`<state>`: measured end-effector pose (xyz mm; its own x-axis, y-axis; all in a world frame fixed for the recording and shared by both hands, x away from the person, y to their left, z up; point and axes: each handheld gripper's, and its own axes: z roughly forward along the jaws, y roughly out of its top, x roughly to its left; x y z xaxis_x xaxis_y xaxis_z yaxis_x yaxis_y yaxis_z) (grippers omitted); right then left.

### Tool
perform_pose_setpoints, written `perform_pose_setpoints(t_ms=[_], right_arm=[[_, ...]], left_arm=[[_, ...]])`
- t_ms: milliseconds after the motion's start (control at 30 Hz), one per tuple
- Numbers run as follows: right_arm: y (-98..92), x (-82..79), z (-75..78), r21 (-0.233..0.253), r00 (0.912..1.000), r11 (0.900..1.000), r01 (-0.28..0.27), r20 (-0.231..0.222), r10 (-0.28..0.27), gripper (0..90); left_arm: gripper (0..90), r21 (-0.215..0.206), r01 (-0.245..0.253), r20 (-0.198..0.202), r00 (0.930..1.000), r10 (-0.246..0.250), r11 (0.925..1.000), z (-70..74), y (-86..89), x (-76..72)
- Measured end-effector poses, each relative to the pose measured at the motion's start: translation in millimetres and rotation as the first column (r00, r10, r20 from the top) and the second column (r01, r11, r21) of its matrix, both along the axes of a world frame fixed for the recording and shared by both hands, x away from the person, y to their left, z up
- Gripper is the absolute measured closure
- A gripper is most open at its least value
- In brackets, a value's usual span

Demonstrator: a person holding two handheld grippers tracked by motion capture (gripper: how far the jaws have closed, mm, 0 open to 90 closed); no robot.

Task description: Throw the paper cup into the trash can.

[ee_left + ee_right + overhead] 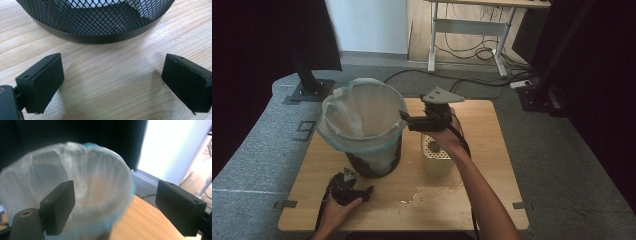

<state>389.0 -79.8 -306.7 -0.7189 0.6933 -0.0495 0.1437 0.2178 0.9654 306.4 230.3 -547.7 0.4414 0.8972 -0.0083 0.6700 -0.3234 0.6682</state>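
Now, at the left, near the table's (492, 165) front edge, the left gripper (354, 192) lies low in the person's left hand (332, 212), resting on the wood just in front of the black mesh waste bin (374, 162). In the left gripper view its jaws stand wide apart with bare wood grain between them, gripping nothing, and the bin's dark bottom band (95, 37) curves across the top, close ahead but not touching.

Moving along, the bin stands toward the table's left half, back from the front edge. A translucent, blue-tinted plastic liner bag (362, 117) is spread over its rim and flares wider than the mesh.

Next, the right gripper (407, 120) is up at the bin's right side, held level by the right hand (447, 137), its tips right at the bag's rim; whether they touch it, I cannot tell. The right gripper view is blurred, but its jaws are plainly spread, empty, with the pale bag (75, 195) just beyond them.

Right of the bin, under that hand, sits a small pale perforated container (436, 157), and crumbs (432, 192) are scattered toward the front edge.
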Motion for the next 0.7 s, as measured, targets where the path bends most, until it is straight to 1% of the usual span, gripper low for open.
perform_pose_setpoints(t_ms=[33, 100, 133, 167, 200, 233, 267, 300, 333, 367, 400, 433, 533, 567, 600, 633, 700], right_arm=[[-19.9, -7.7, -9.7, 0.005, 0.9998, 1.000, 0.018, 0.001, -0.018, 17.3], [-36.7, -15.1, -20.2, 0.007, 0.9995, 1.000, 0.030, 0.001, -0.030, 17.6], [-36.7, -15.1, -20.2, 0.007, 0.9995, 1.000, 0.030, 0.001, -0.030, 17.6], [-57.3, -24.0, -36.9, 0.016, 0.9987, 0.999, 0.051, -0.010, -0.050, 18.2], [-57.3, -24.0, -36.9, 0.016, 0.9987, 0.999, 0.051, -0.010, -0.050, 18.2], [-74.0, -31.3, -53.3, 0.027, 0.9972, 0.997, 0.070, -0.029, -0.069, 18.7], [-74.0, -31.3, -53.3, 0.027, 0.9972, 0.997, 0.070, -0.029, -0.069, 18.7], [-86.9, -38.3, -67.9, 0.020, 0.9958, 0.996, 0.085, -0.034, -0.085, 19.4], [-95.3, -43.0, -78.3, 0.014, 0.9940, 0.995, 0.103, -0.040, -0.102, 19.5], [-95.3, -43.0, -78.3, 0.014, 0.9940, 0.995, 0.103, -0.040, -0.102, 19.5], [-101.5, -46.2, -86.6, 0.017, 0.9926, 0.994, 0.111, -0.050, -0.110, 19.5], [-112.4, -52.1, -102.4, 0.020, 0.9895, 0.991, 0.129, -0.067, -0.128, 19.7], [-124.8, -59.1, -121.9, 0.028, 0.9842, 0.988, 0.155, -0.091, -0.152, 20.5], [-124.8, -59.1, -121.9, 0.028, 0.9842, 0.988, 0.155, -0.091, -0.152, 20.5], [-130.0, -60.6, -130.9, 0.019, 0.9815, 0.986, 0.163, -0.105, -0.160, 20.9], [-130.0, -60.6, -130.9, 0.019, 0.9815, 0.986, 0.163, -0.105, -0.160, 20.9], [-134.4, -60.9, -135.0, -0.006, 0.9780, 0.984, 0.176, -0.112, -0.176, 21.3]], left_arm=[[3.8, 0.000, 0.000, 0.000, 1.0000, 0.000, 1.0000, 0.0, 0.0, 0.0], [3.8, -0.001, -0.001, 0.000, 1.0000, 0.001, 1.0000, -0.1, -0.1, -0.1], [3.8, -0.001, -0.001, 0.000, 1.0000, 0.001, 1.0000, -0.1, -0.1, -0.1], [3.8, -0.001, -0.001, 0.000, 1.0000, 0.001, 1.0000, -0.1, -0.1, -0.1], [3.8, 0.000, -0.001, 0.000, 1.0000, 0.001, 1.0000, -0.1, 0.0, -0.1], [3.8, 0.002, 0.001, -0.002, 1.0000, -0.001, 1.0000, 0.1, 0.2, -0.1], [3.8, 0.002, 0.001, -0.002, 1.0000, -0.001, 1.0000, 0.1, 0.2, -0.1], [3.8, 0.003, 0.001, -0.001, 1.0000, -0.001, 1.0000, 0.0, 0.2, -0.1], [3.8, 0.003, 0.001, -0.001, 1.0000, -0.001, 1.0000, 0.0, 0.2, -0.1], [3.8, 0.003, 0.001, -0.001, 1.0000, -0.001, 1.0000, 0.1, 0.2, -0.1], [3.8, 0.005, 0.003, 0.000, 1.0000, -0.003, 1.0000, 0.1, 0.3, 0.0], [3.8, 0.002, 0.001, 0.000, 1.0000, -0.001, 1.0000, 0.0, 0.1, 0.0], [3.8, 0.003, 0.001, -0.001, 1.0000, -0.001, 1.0000, 0.1, 0.2, 0.1], [3.8, 0.003, 0.001, -0.001, 1.0000, -0.001, 1.0000, 0.1, 0.2, 0.1], [3.8, 0.004, 0.003, -0.003, 1.0000, -0.003, 1.0000, 0.2, 0.4, 0.1], [3.8, 0.004, 0.003, -0.003, 1.0000, -0.003, 1.0000, 0.2, 0.4, 0.1], [3.8, 0.004, 0.003, -0.003, 1.0000, -0.003, 1.0000, 0.2, 0.3, 0.1]])
